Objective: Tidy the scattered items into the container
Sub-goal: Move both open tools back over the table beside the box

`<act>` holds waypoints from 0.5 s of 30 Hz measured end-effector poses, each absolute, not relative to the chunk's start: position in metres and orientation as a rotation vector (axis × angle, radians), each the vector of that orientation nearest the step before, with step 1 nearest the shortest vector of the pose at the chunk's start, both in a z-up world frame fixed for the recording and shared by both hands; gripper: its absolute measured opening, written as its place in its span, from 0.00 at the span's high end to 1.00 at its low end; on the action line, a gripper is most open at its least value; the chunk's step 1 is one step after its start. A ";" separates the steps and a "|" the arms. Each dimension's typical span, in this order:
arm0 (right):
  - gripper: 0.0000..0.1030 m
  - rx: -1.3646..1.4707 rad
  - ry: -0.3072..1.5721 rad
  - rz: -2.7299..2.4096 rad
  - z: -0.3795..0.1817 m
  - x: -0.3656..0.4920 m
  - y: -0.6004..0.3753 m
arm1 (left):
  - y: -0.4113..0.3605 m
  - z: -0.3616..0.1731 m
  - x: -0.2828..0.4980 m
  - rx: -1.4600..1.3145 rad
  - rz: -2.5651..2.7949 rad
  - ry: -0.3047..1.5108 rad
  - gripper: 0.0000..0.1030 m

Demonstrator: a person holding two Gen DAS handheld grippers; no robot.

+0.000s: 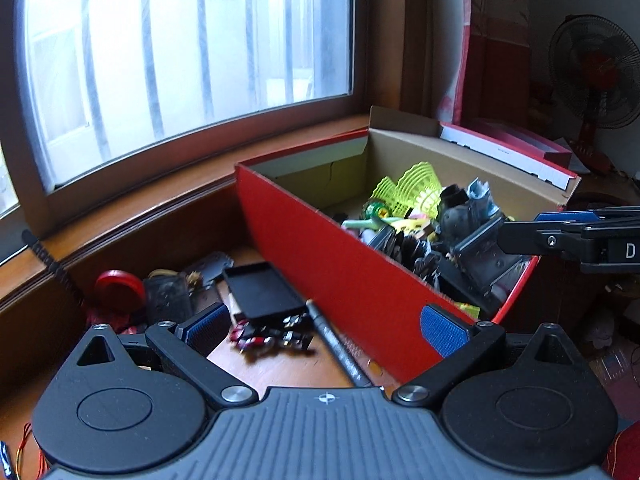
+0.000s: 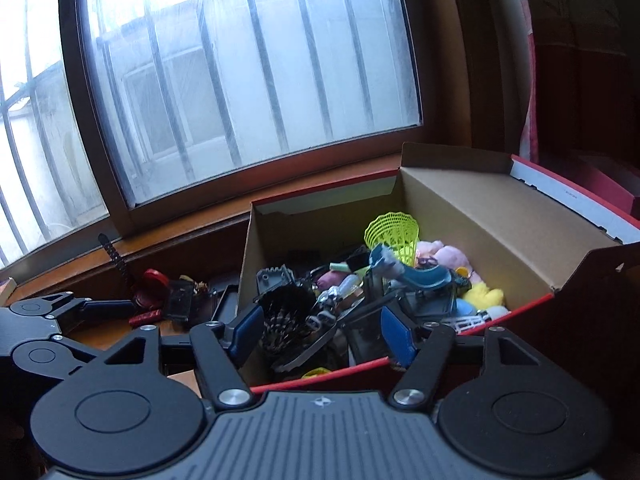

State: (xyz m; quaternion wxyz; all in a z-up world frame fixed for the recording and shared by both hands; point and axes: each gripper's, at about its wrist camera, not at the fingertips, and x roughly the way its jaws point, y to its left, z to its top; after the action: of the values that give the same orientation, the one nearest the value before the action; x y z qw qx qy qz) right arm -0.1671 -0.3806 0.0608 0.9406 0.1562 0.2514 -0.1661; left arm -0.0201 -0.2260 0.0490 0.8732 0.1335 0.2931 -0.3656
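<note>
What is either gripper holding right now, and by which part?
Nothing is held. The left gripper stands open above the small items left on the table, and the right gripper stands open over the red box, no item between its pads.

Up top, a big window [image 1: 188, 40] fills the left-wrist view from ten to twelve o'clock, frosted panes bright with daylight and vertical bars [image 1: 204, 36] showing dimly behind the glass. Brown wooden frame [image 1: 380, 32] running down at one o'clock. A wooden sill [image 1: 132, 216] sweeps across at nine o'clock, just below the glass. Over at two o'clock, a red curtain [image 1: 492, 52] hangs beside the frame. Further right, at three o'clock, a standing fan [image 1: 592, 72] with a dark round grille and a red hub, upright, well apart from the window. From the right wrist, same window, bars sharper.
</note>
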 end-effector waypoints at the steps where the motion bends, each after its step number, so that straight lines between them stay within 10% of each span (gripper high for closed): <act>1: 0.34 0.316 0.522 -0.342 0.061 -0.167 -0.377 | -0.223 0.048 -0.020 0.278 -0.762 0.617 0.00; 15: 0.29 0.292 0.628 -0.335 0.052 -0.172 -0.332 | -0.204 0.043 -0.014 0.251 -0.751 0.660 0.00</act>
State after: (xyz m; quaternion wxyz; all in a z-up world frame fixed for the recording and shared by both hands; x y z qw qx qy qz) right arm -0.1718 -0.3320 0.0517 0.9270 0.1424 0.3063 -0.1632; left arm -0.0135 -0.2041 0.0435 0.8702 0.1199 0.3154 -0.3589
